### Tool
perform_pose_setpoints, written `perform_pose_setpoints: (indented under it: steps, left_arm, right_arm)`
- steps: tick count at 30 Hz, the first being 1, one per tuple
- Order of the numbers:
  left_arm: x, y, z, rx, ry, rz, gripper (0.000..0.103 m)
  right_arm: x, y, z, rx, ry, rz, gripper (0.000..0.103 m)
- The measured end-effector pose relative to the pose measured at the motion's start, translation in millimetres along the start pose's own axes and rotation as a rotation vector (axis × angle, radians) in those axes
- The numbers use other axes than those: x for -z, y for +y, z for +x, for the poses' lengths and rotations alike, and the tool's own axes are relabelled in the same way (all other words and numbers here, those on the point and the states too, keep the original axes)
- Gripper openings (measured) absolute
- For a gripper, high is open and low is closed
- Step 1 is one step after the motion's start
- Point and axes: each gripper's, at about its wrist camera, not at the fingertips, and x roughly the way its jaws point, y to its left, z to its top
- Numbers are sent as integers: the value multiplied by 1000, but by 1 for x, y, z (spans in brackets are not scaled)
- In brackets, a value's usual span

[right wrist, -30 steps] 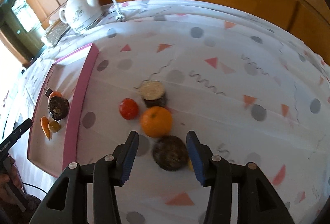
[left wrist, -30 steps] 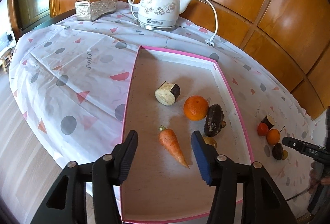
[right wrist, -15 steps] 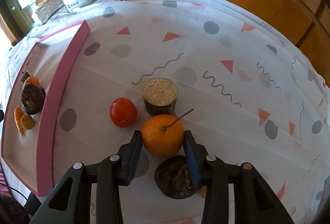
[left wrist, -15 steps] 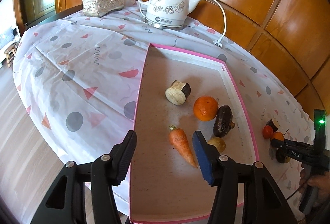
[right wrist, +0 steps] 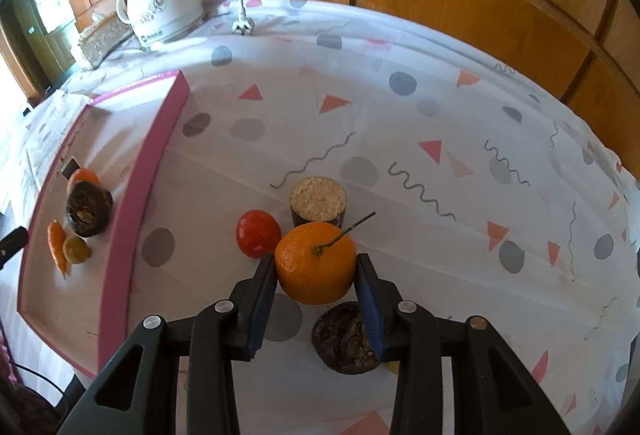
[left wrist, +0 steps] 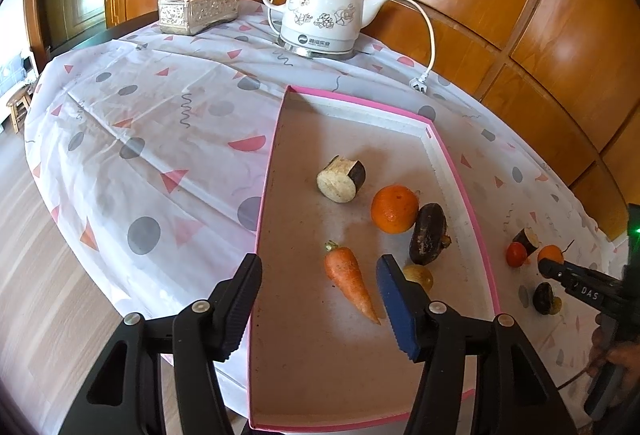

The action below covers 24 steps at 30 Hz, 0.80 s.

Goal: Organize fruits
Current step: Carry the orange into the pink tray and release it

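Altogether two oranges: one in the pink-rimmed tray (left wrist: 460,191), one stemmed orange (right wrist: 315,269) on the tablecloth (right wrist: 400,123), clamped between the right gripper (right wrist: 316,277) fingers. Tray holds five items: orange (left wrist: 394,209), carrot (left wrist: 350,281), cut eggplant piece (left wrist: 341,179), dark wrinkled fruit (left wrist: 428,233), small yellow fruit (left wrist: 420,275). Beside the held orange: one smooth tomato (right wrist: 257,239), one eggplant stub (right wrist: 318,205), one dark rough fruit (right wrist: 346,345) under the fingers. Left gripper (left wrist: 318,299) hangs spread wide, holding nothing, over the tray. Ceramic kettle (left wrist: 324,21) stands beyond.
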Motion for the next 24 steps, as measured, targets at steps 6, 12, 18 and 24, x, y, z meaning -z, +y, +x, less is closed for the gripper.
perform_pose_setpoints:
  steps: [6,12,18,24]
  left_arm:
    - [0,2,-2,0,-5,-10,60]
    - [-1,3,-4,0,-15,-13,60]
    - [-1,5,-3,-3,-16,-13,60]
    - [0,7,0,-4,-4,-12,60]
  right_arm:
    - [-4,6,-21,-32,-54,9,39]
    - [-16,30,-30,-121,-78,-17,39]
    - [-33,71,-25,-217,-76,-67,39]
    - [-55,113,-12,-273,-77,-104,39]
